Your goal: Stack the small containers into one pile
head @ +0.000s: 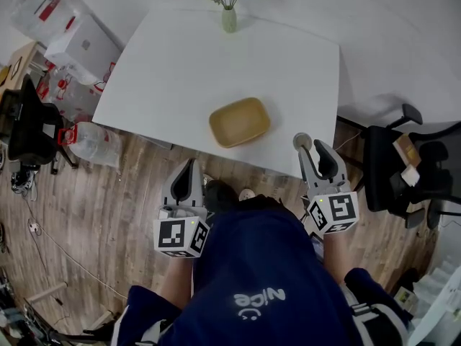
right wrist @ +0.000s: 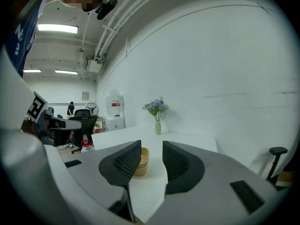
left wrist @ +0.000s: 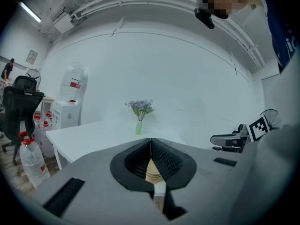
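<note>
A white rectangular table [head: 187, 71] fills the upper half of the head view. It stands on a brown wood-plank floor [head: 108, 193]. Below it, the person's dark blue top [head: 252, 265] covers the lower middle of that view. A black office chair [head: 389, 168] stands off the table's right side.

The left gripper [head: 189, 163], grey with black ribbed pads, is held just short of the table's near edge and points towards the table. Its jaws are closed tip against tip with nothing between them. In the left gripper view [left wrist: 150, 142] only a sliver of tan shows through the gap behind the tips.

The right gripper [head: 313, 148] reaches over the near right corner of the table. Its jaws stand wide apart and hold nothing, and in the right gripper view [right wrist: 151, 149] bare tabletop lies between them.

The tan, rounded-rectangular shallow container [head: 240, 121] sits on the table close to the near edge, right of centre. It lies between the lines of the two grippers and apart from both. It is upright with its open side up. Its long axis runs roughly along the near edge, with the right end turned a little away from the person. From the right gripper it appears just past the left jaw [right wrist: 142, 161].

A pale green slim vase [head: 229, 19] of purple flowers stands at the far edge.
</note>
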Tool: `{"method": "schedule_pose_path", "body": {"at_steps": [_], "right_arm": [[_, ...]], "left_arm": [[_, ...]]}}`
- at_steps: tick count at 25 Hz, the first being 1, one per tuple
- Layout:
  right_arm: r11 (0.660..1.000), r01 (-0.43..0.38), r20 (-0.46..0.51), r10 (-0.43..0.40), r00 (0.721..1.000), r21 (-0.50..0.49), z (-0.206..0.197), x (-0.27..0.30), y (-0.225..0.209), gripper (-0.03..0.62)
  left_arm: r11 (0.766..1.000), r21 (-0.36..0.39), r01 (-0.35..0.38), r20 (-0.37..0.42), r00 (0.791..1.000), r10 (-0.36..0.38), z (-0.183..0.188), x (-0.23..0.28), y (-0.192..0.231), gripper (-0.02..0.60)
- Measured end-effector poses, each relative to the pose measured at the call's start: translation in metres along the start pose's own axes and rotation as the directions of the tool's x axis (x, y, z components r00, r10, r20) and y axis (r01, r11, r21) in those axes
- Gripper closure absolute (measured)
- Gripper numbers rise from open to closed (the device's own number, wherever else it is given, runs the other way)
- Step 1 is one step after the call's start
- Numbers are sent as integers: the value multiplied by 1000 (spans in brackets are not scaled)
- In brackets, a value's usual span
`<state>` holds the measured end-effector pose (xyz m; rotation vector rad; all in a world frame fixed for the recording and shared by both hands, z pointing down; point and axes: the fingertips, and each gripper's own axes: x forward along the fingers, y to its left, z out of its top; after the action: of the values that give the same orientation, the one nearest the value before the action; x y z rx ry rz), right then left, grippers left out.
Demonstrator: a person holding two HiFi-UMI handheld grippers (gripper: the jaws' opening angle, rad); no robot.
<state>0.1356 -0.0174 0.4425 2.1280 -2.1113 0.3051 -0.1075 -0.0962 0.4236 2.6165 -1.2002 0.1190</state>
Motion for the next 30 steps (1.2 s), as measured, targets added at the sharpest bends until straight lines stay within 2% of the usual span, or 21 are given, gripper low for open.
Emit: {"method": "schedule_pose_path", "body": {"at_steps": [3, 5, 6, 17, 30], "right_arm": [[1000, -3, 19, 3, 1000, -1, 4, -1, -1, 449], [1000, 7, 17, -7, 1000, 2, 4, 1, -1, 522], [1000, 8, 16, -8, 1000, 5, 4, 2, 0, 532], [1000, 9, -29, -9, 1000, -3, 1, 15, 2, 545], [997, -30, -84, 23, 996, -74, 2, 34, 9, 546]], "left_arm": [[1000, 7, 16, 1, 1000, -16, 2, 0, -4, 561], [1000, 11, 26, -2, 1000, -26, 5, 0, -5, 561], [999, 11, 31, -6, 999, -31, 6, -1, -6, 561], [991, -15, 130, -57, 990, -131, -1, 9, -18, 561], [990, -5, 142, -76, 987, -142, 9, 29, -11, 561]]}}
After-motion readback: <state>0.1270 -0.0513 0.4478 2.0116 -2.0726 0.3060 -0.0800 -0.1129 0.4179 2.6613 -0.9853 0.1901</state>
